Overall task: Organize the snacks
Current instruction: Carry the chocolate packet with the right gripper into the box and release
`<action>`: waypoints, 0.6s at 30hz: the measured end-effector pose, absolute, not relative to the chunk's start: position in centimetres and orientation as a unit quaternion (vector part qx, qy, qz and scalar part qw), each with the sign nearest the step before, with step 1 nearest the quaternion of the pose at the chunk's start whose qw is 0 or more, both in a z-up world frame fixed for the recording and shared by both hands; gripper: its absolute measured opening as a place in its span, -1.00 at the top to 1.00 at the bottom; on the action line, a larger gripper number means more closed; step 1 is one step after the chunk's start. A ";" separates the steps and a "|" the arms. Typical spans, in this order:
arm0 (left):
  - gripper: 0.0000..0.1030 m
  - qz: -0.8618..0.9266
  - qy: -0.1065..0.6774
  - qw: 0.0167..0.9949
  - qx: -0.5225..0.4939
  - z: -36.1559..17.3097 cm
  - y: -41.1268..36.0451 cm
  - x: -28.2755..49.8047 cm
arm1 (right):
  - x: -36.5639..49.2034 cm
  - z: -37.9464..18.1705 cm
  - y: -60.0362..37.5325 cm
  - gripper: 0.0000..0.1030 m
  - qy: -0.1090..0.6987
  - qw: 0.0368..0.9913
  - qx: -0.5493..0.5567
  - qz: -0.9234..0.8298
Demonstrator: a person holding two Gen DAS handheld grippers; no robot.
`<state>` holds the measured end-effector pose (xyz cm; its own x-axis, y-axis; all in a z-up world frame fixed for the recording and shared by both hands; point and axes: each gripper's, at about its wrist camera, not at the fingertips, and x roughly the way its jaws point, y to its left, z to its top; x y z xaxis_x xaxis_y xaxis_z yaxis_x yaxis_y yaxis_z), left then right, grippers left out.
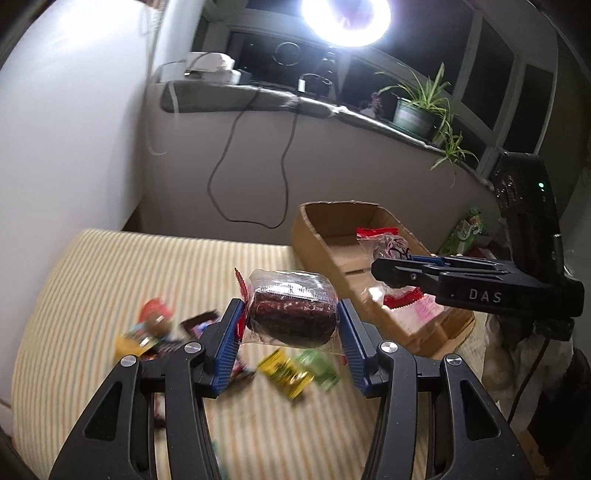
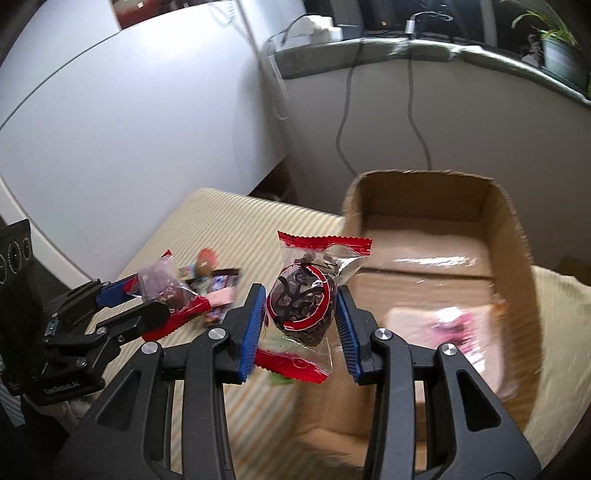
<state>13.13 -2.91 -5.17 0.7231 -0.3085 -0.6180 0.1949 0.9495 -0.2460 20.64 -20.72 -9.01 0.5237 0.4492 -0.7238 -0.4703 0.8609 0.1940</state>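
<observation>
My left gripper (image 1: 291, 317) is shut on a dark brown cake in a clear wrapper with red ends (image 1: 291, 306), held above the striped cloth. My right gripper (image 2: 301, 314) is shut on a second wrapped dark cake with a red and white ring print (image 2: 301, 299), held just left of the open cardboard box (image 2: 513, 266). In the left wrist view the right gripper (image 1: 388, 275) reaches in from the right over the box (image 1: 314, 236) with its cake (image 1: 391, 251). In the right wrist view the left gripper (image 2: 147, 295) shows at the left with its cake (image 2: 162, 284).
Several loose snack packets (image 1: 284, 373) lie blurred on the striped cloth (image 1: 110, 280). A pink packet (image 2: 454, 325) lies inside the box. Behind are a white wall, a sill (image 1: 236, 96) with hanging cables, potted plants (image 1: 417, 110) and a bright ring lamp (image 1: 345, 18).
</observation>
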 end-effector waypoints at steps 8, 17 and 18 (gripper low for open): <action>0.04 -0.158 0.348 0.922 -0.060 -4.9 -6.9 16.4 | 24.4 -9.5 -24.9 0.23 0.422 0.879 -0.002 0.223; 0.03 -0.179 0.357 0.916 -0.036 -5.5 -10.7 19.4 | 26.8 -10.1 -27.7 0.23 0.431 0.882 -0.003 0.193; 0.03 -0.181 0.361 0.914 -0.035 -5.7 -11.0 19.7 | 27.2 -10.2 -27.8 0.22 0.431 0.882 -0.004 0.192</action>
<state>19.65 -11.03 -5.70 0.6743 -0.3562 -0.6469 0.3053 0.9321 -0.1950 27.19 -27.82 -10.16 0.5548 0.3345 -0.7617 -0.3410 0.9266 0.1586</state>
